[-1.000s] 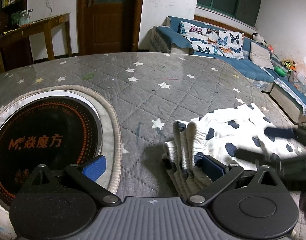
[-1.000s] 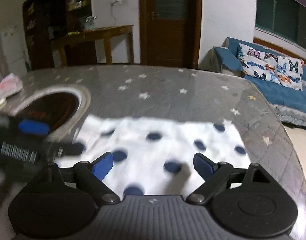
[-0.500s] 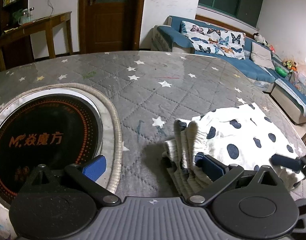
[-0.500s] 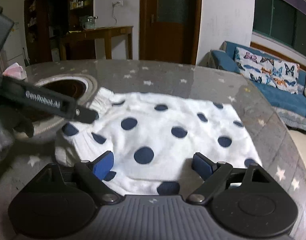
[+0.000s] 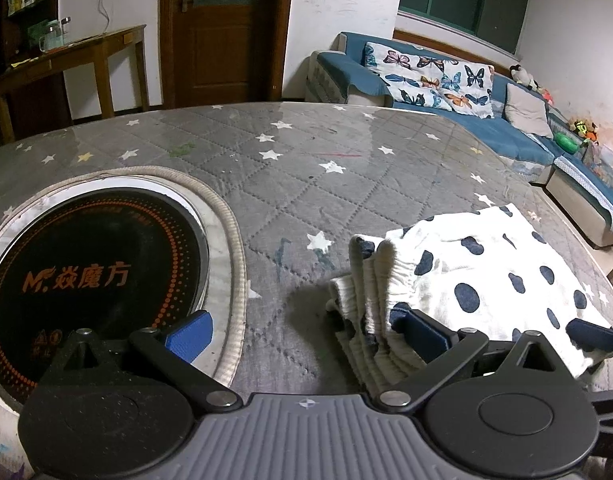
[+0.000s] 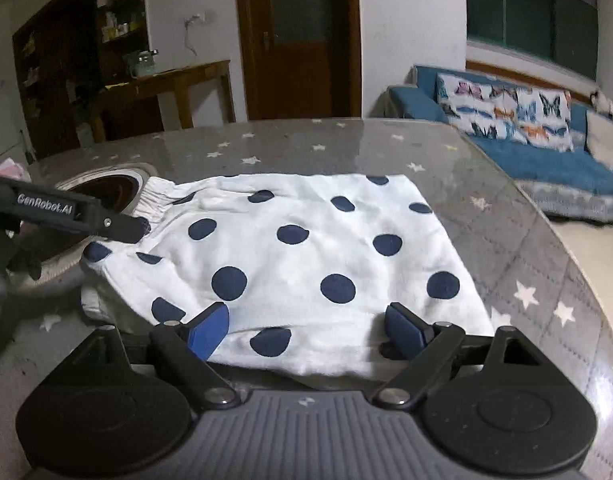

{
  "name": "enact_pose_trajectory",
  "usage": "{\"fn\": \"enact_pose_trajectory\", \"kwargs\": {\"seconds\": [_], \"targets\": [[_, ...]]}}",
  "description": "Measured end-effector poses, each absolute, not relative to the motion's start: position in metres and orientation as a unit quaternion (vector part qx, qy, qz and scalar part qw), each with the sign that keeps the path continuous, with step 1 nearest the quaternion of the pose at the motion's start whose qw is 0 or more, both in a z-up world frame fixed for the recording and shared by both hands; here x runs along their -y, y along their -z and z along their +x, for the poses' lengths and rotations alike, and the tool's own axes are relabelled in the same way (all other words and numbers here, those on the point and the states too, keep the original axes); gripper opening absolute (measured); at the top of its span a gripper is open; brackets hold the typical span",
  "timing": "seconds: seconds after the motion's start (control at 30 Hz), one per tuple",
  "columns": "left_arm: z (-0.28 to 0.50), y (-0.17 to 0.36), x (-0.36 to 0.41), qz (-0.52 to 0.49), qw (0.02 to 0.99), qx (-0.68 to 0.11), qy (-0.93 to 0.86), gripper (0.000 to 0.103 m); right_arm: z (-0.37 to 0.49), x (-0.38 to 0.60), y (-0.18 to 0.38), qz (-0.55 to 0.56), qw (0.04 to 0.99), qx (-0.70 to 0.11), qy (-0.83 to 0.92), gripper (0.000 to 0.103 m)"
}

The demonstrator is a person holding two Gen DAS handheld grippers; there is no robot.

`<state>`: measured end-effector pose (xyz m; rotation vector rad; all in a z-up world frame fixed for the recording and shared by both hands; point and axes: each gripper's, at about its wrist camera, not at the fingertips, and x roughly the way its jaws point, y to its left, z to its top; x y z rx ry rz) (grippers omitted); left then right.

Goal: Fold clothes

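The cooktop [image 5: 90,272] runs off the left edge; the left gripper [image 6: 118,228] hides the garment's [image 6: 306,248] waistband corner.

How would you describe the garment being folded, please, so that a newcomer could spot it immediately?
Start at the round table covered in grey quilted cloth with white stars. Right of its built-in black induction cooktop lies the garment, lying open between the two grippers. It alone is white with navy polka dots and a ribbed waistband.

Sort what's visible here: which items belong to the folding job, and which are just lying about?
Job:
polka-dot garment
left gripper, open
right gripper, open

Lying about:
induction cooktop
star-pattern table cover
pink item at the table edge
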<state>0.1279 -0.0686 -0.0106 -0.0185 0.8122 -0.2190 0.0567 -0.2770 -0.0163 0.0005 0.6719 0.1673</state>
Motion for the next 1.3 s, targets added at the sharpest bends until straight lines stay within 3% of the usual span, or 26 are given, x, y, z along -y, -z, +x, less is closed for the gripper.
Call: {"fn": "enact_pose_trajectory", "kwargs": {"seconds": [1.3], "targets": [[0.066, -0.004, 0.055, -0.006, 0.921, -0.379, 0.093, 0.103, -0.007, 0.254, 0.005, 0.03, 0.95, -0.299, -0.086, 0.093]]}}
